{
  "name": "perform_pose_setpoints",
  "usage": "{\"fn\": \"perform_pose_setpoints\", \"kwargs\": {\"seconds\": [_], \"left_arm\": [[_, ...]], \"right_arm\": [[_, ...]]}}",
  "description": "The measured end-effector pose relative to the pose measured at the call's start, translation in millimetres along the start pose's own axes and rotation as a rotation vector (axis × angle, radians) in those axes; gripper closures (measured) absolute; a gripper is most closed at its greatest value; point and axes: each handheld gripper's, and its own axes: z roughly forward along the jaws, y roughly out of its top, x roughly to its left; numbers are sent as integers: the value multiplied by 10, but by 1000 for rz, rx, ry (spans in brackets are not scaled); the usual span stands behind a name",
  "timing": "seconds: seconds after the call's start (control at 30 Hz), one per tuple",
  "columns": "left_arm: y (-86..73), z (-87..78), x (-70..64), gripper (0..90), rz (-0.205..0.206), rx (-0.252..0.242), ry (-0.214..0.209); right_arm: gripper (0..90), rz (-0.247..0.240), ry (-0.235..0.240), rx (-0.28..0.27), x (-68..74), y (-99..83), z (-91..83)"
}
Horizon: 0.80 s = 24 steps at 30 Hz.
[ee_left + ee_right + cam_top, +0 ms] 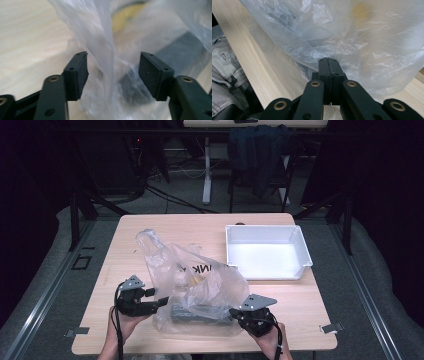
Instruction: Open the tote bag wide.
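The clear plastic bag (192,290) is lying on the bench (125,255), pinched by the closed right gripper (328,62). The open left gripper (112,72) should be closed on the fold between its jaws before lifting.

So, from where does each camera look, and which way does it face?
High view: above the person's side, facing forward and down on the light wooden table; forearms, left gripper, right gripper and white plastic tray show.
Left gripper view: rides the left gripper, facing a fold of the clear crumpled plastic bag between its open black fingers.
Right gripper view: rides the right gripper, facing the bag's lower edge; fingers shut together, whether on film I cannot tell.
Shared: all show the bag and table.
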Motion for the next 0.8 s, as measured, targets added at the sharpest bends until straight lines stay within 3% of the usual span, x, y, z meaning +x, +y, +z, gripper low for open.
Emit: {"fn": "perform_pose_setpoints", "kwargs": {"seconds": [0.07, 0.2, 0.23, 0.43, 0.47, 0.7, 0.8], "left_arm": [[21, 37, 17, 580, -12, -10, 25], [-33, 58, -5, 847, -3, -1, 3], [-50, 25, -30, 875, 12, -8, 4], [-129, -237, -123, 895, 33, -21, -32], [-164, -268, -133, 895, 33, -8, -54], [-389, -243, -113, 896, -4, 67, -108], [-487, -190, -106, 896, -8, 108, -111]], "right_arm": [[900, 0, -4, -10, -2, -4, -42], [900, 17, -24, -54, -17, -28, -169], [900, 22, -14, -62, -30, -35, -203], [900, 102, -9, -109, -96, -118, -422], [900, 115, -10, -113, -102, -139, -436], [900, 184, -20, -64, -165, -280, -406], [900, 217, -13, -4, -216, -319, -315]]}}
